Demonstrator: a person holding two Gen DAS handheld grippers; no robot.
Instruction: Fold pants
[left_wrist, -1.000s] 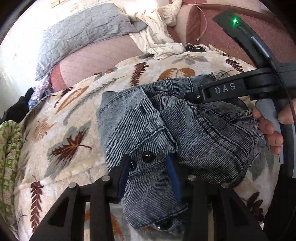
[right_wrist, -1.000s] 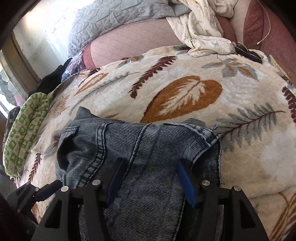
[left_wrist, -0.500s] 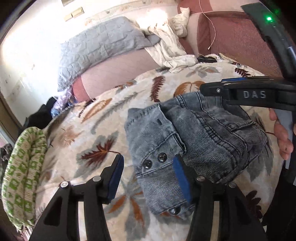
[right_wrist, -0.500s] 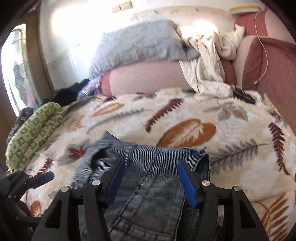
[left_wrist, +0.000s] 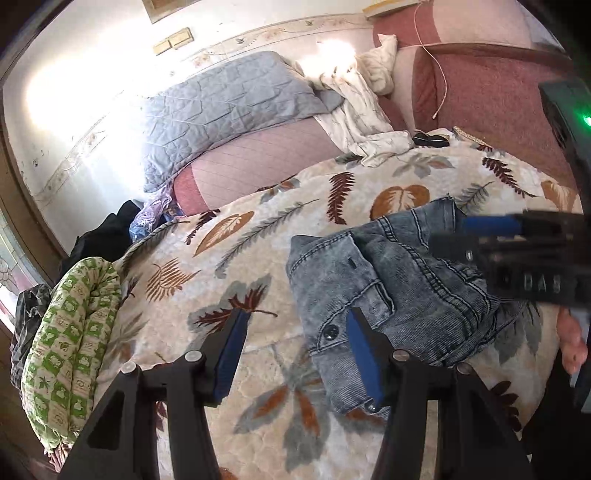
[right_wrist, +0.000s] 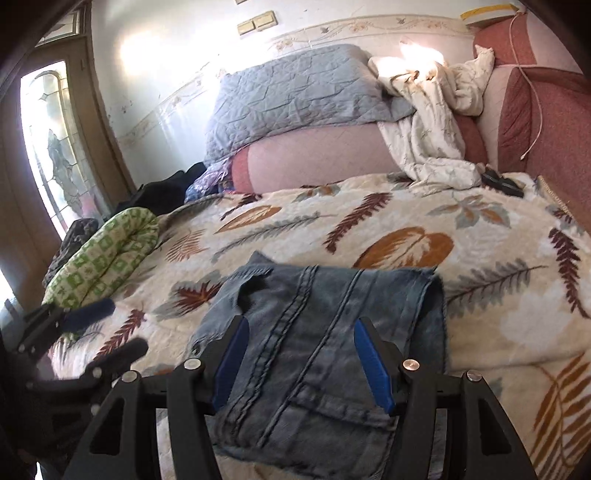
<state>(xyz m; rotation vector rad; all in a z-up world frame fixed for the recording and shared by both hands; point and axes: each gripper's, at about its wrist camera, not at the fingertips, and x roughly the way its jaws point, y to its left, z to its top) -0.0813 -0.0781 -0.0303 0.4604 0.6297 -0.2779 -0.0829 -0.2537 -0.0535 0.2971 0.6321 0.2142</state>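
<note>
We see the pants (left_wrist: 399, 291), grey-blue denim, lying folded into a compact bundle on the leaf-patterned blanket (left_wrist: 258, 236) that covers the bed. We take the pants as our landmark.

Our left gripper (left_wrist: 295, 332) hangs at the near left edge of the pants. Its jaws have just been opening, and now they stand apart and released: one blue pad sits in front of the buttoned waistband, the other over bare blanket, and nothing is pinched between them. From the right wrist view this gripper (right_wrist: 99, 325) appears blurred, well to the left of the pants.

Our right gripper (right_wrist: 301, 354) hovers over the near part of the pants (right_wrist: 325, 332), its jaws spread wide with denim showing between them; the pads seem clear of the cloth, though the view from behind makes that hard to be sure. In the left wrist view it (left_wrist: 480, 236) crosses above the far right of the pants, blurred.

Beyond the pants lie a grey quilted pillow (right_wrist: 295, 92) and a crumpled white cloth (right_wrist: 432, 136). Left of the pants, at the blanket's edge, rests a green patterned cushion (left_wrist: 74, 332).
</note>
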